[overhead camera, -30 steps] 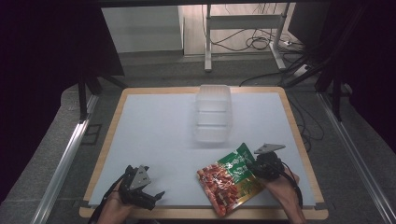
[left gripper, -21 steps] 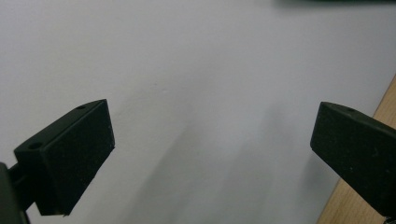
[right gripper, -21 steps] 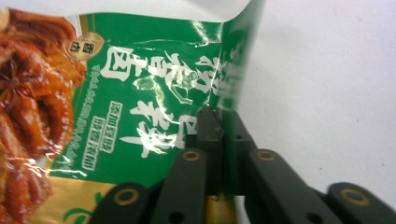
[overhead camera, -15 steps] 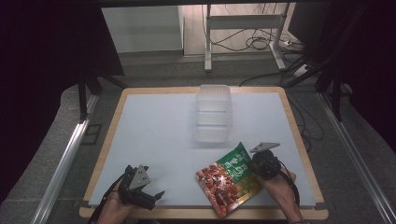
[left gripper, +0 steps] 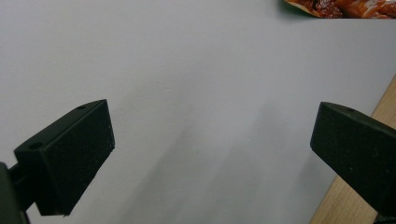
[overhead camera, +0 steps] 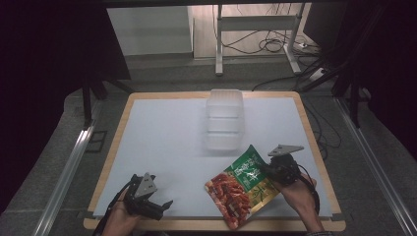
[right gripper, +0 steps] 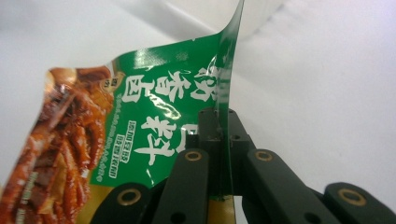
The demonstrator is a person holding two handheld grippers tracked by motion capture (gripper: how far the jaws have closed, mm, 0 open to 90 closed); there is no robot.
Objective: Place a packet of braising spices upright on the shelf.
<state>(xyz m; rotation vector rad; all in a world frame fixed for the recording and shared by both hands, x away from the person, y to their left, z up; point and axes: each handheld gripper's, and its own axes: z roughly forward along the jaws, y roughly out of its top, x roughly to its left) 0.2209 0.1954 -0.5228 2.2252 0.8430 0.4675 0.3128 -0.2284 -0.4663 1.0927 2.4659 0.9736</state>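
1. We see a flat snack pouch (overhead camera: 243,187) with a green upper part printed in white characters, and a red-brown lower part picturing food.
2. It lies at the near right of the bench (overhead camera: 162,142), tilted, with its green end raised and its lower end near the bench's front edge.
3. Its right edge (right gripper: 227,116) is pinched between the right gripper's (overhead camera: 275,169) fingers, bending upward there.

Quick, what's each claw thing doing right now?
Left gripper: open, holding nothing.
Right gripper: closed on the edge of the glossy green-and-red foil snack packet.
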